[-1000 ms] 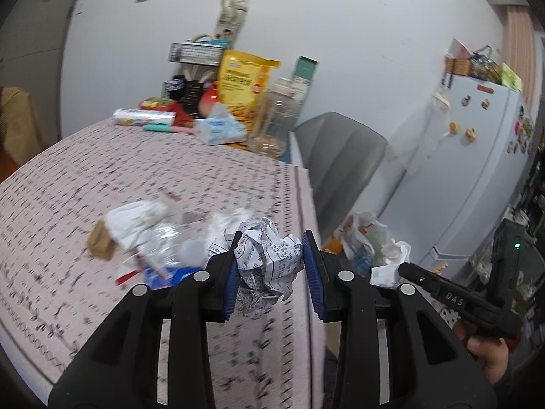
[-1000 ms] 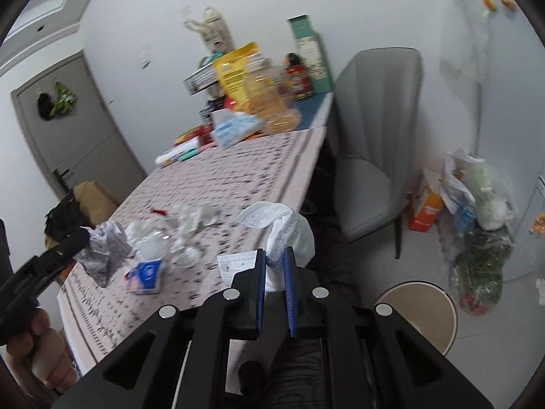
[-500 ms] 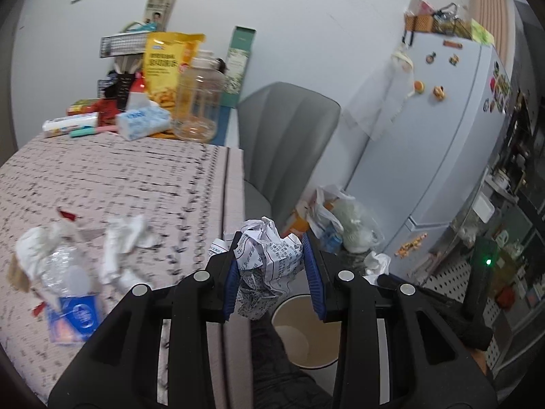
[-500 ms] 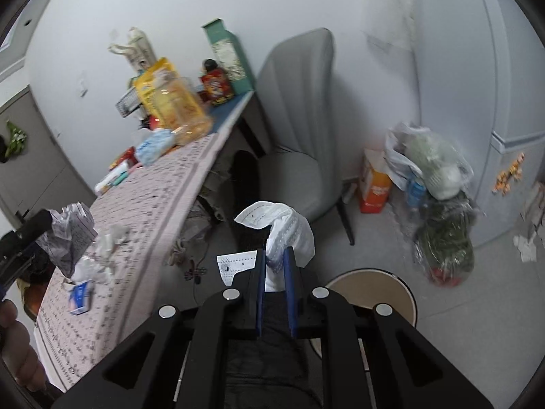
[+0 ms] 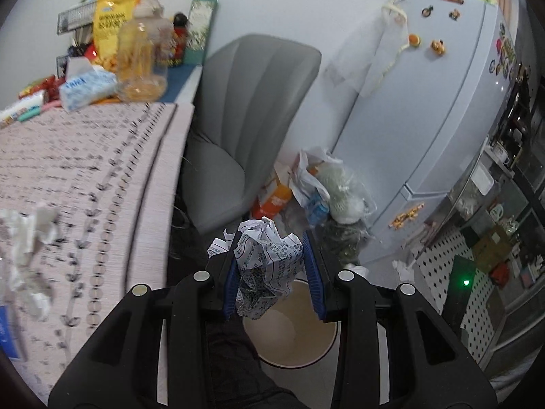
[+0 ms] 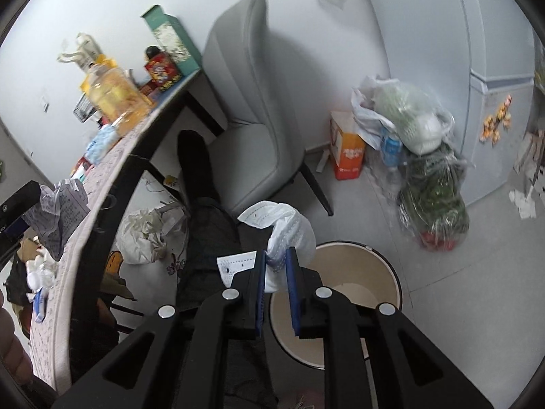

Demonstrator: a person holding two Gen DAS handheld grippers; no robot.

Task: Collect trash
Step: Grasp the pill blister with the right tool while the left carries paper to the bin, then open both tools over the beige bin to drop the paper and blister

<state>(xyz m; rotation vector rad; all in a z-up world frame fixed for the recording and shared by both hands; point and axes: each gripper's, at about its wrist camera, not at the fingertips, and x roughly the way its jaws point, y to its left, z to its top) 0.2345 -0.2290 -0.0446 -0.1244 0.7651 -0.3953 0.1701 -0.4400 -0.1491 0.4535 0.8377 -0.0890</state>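
My left gripper [image 5: 272,266] is shut on a crumpled printed paper ball [image 5: 269,266] and holds it above the round beige trash bin [image 5: 299,337] on the floor. My right gripper [image 6: 276,266] is shut on a white crumpled tissue wad [image 6: 289,231], with a small white receipt [image 6: 238,266] beside it, next to the same bin [image 6: 357,293]. The left gripper with its paper ball [image 6: 58,214] also shows at the left of the right wrist view. More crumpled trash [image 5: 27,245] lies on the patterned table [image 5: 85,170].
A grey chair [image 5: 245,109] stands by the table's end. Full plastic bags [image 6: 419,143] and an orange box [image 6: 347,150] sit on the floor by the white fridge [image 5: 436,102]. Jars, snack bags and boxes [image 5: 136,44] crowd the table's far end. A bag [image 6: 143,238] lies under the table.
Both grippers have swung right, away from the table and down toward the trash bin, each still holding its trash. The bin now lies right below both.
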